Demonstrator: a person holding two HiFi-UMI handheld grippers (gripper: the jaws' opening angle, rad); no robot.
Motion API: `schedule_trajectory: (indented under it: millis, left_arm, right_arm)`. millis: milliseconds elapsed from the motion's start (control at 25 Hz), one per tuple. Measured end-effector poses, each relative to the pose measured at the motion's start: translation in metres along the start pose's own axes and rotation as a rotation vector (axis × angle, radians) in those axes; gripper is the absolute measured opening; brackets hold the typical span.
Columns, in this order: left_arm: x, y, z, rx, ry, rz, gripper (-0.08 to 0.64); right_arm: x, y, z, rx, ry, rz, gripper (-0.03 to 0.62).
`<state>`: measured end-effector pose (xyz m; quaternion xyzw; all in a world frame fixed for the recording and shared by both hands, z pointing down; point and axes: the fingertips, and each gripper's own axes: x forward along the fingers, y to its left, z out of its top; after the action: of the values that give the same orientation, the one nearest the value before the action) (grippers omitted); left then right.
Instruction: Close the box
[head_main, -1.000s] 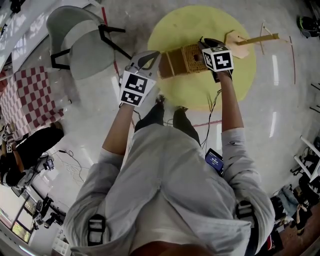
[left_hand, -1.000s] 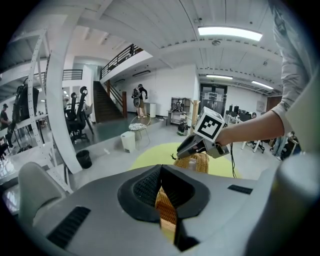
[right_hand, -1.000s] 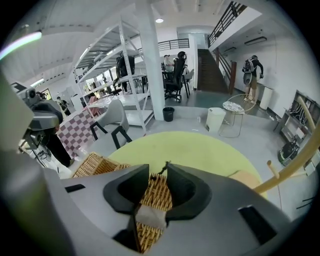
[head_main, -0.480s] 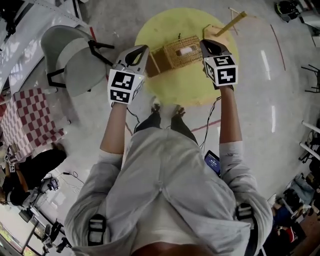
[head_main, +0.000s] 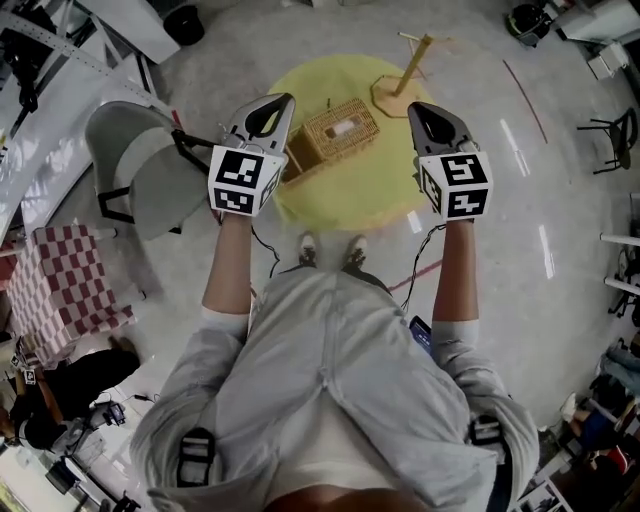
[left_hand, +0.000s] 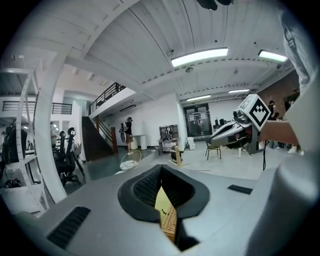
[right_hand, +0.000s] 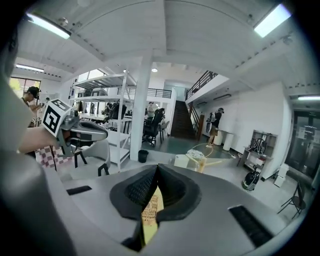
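A wicker box (head_main: 340, 132) sits on the round yellow table (head_main: 390, 195), with a pale patch on its top and a flap (head_main: 297, 160) at its near-left end. Both grippers are held up in the air, apart from the box. My left gripper (head_main: 283, 101) is to the box's left, jaws together and empty. My right gripper (head_main: 415, 108) is to its right, also shut on nothing. In each gripper view only a sliver of the box (left_hand: 170, 223) (right_hand: 151, 207) shows through the slit between the jaws.
A wooden stand (head_main: 405, 72) stands at the table's far right edge. A grey chair (head_main: 150, 165) is left of the table, and a checked cloth (head_main: 60, 285) lies further left. The person's feet (head_main: 330, 250) are at the table's near edge.
Both grippers have come off the box's ends and drawn apart and up. The right jaws have gone from wide open to shut. The table now looks smaller and farther away.
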<state>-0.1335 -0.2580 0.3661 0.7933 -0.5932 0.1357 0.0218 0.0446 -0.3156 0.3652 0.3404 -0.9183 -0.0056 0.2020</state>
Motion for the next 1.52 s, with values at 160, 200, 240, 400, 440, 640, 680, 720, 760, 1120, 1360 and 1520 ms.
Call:
schedule_trajectory:
  millis: [160,200,240,400,440,640,680,720,760,1120,1360,1520]
  left_arm:
    - [-0.002,-0.01,0.033,0.045,-0.064,-0.006,0.029]
    - [-0.004,-0.011,0.04,0.054,-0.078,-0.007,0.029]
    - [-0.005,-0.013,0.046,0.061,-0.089,-0.009,0.029]
    - [-0.014,-0.021,0.066,0.08,-0.128,-0.022,0.029]
    - [-0.017,-0.023,0.072,0.086,-0.139,-0.028,0.029]
    - [-0.027,-0.038,0.095,0.12,-0.181,-0.062,0.029]
    - [-0.028,-0.04,0.096,0.121,-0.185,-0.068,0.029]
    - [-0.027,-0.042,0.097,0.121,-0.188,-0.073,0.029]
    - [-0.027,-0.043,0.097,0.121,-0.189,-0.077,0.029]
    - [-0.02,-0.051,0.093,0.126,-0.176,-0.1,0.029]
    - [-0.018,-0.049,0.094,0.148,-0.178,-0.094,0.029]
    - [-0.018,-0.05,0.09,0.144,-0.171,-0.099,0.029]
  right_arm:
    - [-0.028,-0.008,0.019,0.006,-0.048,-0.04,0.023]
    - [-0.033,-0.009,0.023,0.001,-0.057,-0.047,0.023]
    - [-0.038,-0.009,0.026,-0.004,-0.064,-0.053,0.023]
    - [-0.058,-0.009,0.036,-0.011,-0.09,-0.079,0.023]
    - [-0.062,-0.009,0.039,-0.012,-0.097,-0.086,0.023]
    - [-0.079,-0.011,0.049,-0.019,-0.119,-0.109,0.023]
    - [-0.081,-0.01,0.049,-0.021,-0.119,-0.116,0.023]
    - [-0.083,-0.01,0.049,-0.021,-0.12,-0.123,0.023]
    - [-0.084,-0.011,0.049,-0.018,-0.121,-0.13,0.023]
    - [-0.084,-0.014,0.044,-0.021,-0.099,-0.14,0.023]
    - [-0.078,-0.013,0.04,-0.04,-0.082,-0.135,0.023]
    - [-0.076,-0.01,0.038,-0.04,-0.078,-0.126,0.023]
